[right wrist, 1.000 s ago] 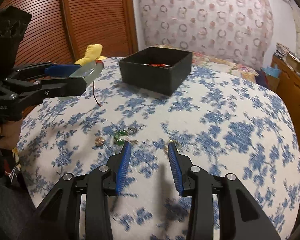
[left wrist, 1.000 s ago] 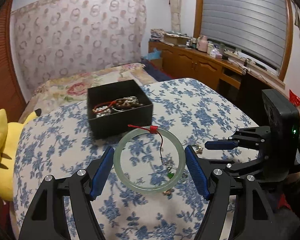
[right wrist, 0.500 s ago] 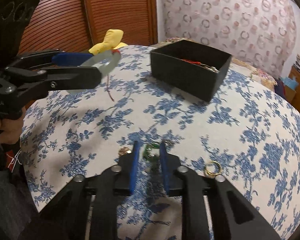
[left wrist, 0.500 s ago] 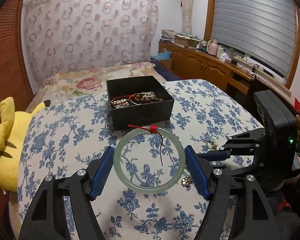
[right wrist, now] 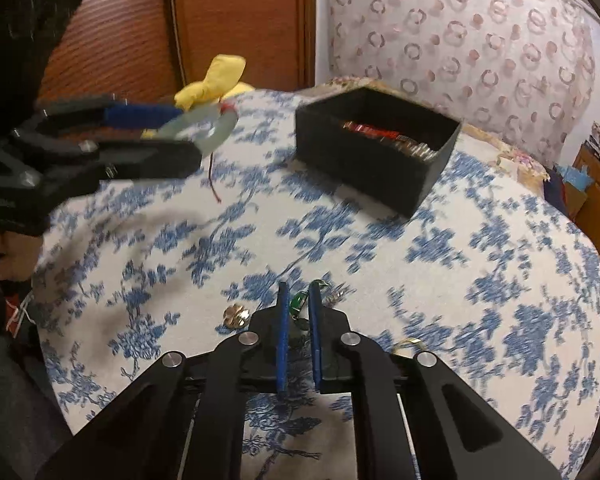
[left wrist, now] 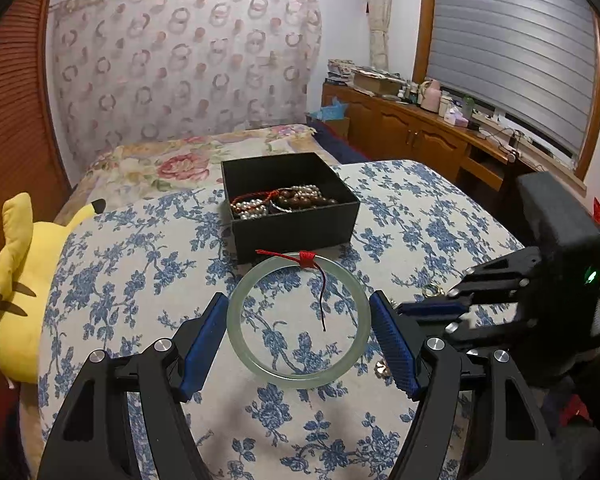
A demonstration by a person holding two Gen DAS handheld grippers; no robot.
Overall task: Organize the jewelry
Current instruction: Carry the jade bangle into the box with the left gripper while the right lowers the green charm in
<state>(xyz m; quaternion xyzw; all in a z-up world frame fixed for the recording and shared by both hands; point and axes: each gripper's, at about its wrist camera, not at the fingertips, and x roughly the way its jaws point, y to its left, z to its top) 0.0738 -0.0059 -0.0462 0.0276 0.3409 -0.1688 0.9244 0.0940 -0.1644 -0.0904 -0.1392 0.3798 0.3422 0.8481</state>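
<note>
left fingers (left wrist: 298, 330) gripping bangle (left wrist: 298, 322), right fingers (right wrist: 299, 312) pinching green jewel (right wrist: 297, 301)

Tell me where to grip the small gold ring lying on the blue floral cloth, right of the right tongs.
Grip the small gold ring across its outer rim, coming from above. It seems to lie flat on the blue floral cloth, so no side gap shows. Its near edge hides behind the right tongs, so judge cautiously.

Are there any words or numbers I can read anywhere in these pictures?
No, none can be read.
Left tongs: small raised lettering on the body at the picture's left edge, too blurred to read.
Clutter on the sideboard: any labels too small to read.
Black box: no writing.
</note>
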